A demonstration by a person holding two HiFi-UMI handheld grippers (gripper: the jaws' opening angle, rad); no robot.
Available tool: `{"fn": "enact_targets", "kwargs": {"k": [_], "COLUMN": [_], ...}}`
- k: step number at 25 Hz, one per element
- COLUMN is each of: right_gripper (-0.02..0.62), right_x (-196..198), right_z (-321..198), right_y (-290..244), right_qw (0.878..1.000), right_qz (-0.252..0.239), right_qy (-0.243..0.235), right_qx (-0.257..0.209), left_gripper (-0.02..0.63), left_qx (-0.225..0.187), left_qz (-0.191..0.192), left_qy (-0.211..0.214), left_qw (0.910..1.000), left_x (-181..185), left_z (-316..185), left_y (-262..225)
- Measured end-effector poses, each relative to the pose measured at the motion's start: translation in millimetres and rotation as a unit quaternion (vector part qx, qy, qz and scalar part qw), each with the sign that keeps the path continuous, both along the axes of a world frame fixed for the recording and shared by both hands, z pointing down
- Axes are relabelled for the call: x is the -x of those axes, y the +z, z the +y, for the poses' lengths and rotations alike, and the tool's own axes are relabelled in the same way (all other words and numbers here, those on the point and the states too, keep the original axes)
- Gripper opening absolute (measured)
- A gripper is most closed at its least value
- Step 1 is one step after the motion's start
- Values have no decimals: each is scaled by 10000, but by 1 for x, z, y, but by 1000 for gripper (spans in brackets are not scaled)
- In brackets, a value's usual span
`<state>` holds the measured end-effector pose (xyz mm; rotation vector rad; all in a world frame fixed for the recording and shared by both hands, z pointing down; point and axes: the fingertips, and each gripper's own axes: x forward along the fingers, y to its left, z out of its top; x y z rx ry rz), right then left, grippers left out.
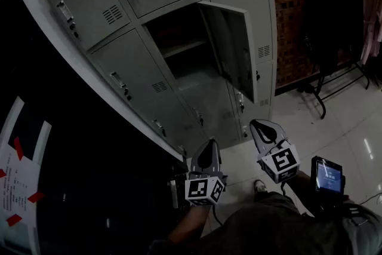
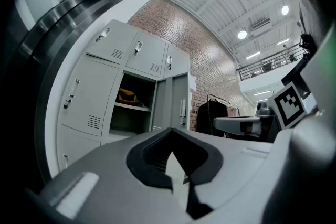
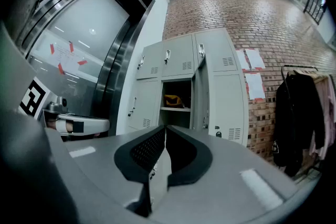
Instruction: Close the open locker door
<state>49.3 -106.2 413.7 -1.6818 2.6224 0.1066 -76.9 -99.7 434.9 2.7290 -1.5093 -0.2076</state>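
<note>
The bank of grey lockers [image 1: 119, 15] stands ahead. One middle compartment [image 1: 182, 48] is open, and its door [image 1: 234, 51] swings out to the right. Inside, a yellow thing [image 3: 173, 99] lies on the shelf, and the left gripper view also shows the yellow thing [image 2: 126, 96]. My left gripper [image 1: 208, 152] and right gripper [image 1: 262, 129] are held side by side well short of the lockers, both aimed at them. The left gripper [image 2: 171, 151] has its jaw tips together with nothing between them. The right gripper [image 3: 165, 127] is also shut and empty. Neither touches the door [image 3: 198, 97].
A clothes rack with dark garments [image 1: 334, 21] stands against the brick wall [image 1: 292, 21], to the right of the lockers. A glass panel with taped papers [image 1: 18, 188] is at the left. A small lit screen [image 1: 327, 176] sits by my right gripper. Shiny tiled floor [image 1: 352, 122] lies ahead.
</note>
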Motion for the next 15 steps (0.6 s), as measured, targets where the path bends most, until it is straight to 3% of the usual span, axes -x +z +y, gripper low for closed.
{"fn": "enact_targets", "kwargs": {"k": [8, 15], "right_gripper": [14, 14], "right_x": [-22, -28], "right_z": [-99, -147], "right_y": [-12, 1], "right_qw": [9996, 9984], "right_qz": [-27, -24], "right_qy": [-286, -571], "right_qx": [-58, 40], "left_gripper": [-2, -2], "left_qx": [-49, 3], "left_qz": [-17, 9], "left_qy": [-329, -508], "left_qw": [9994, 9987], "left_x": [-27, -40], "left_z": [-103, -155], "left_y": [-26, -21]}}
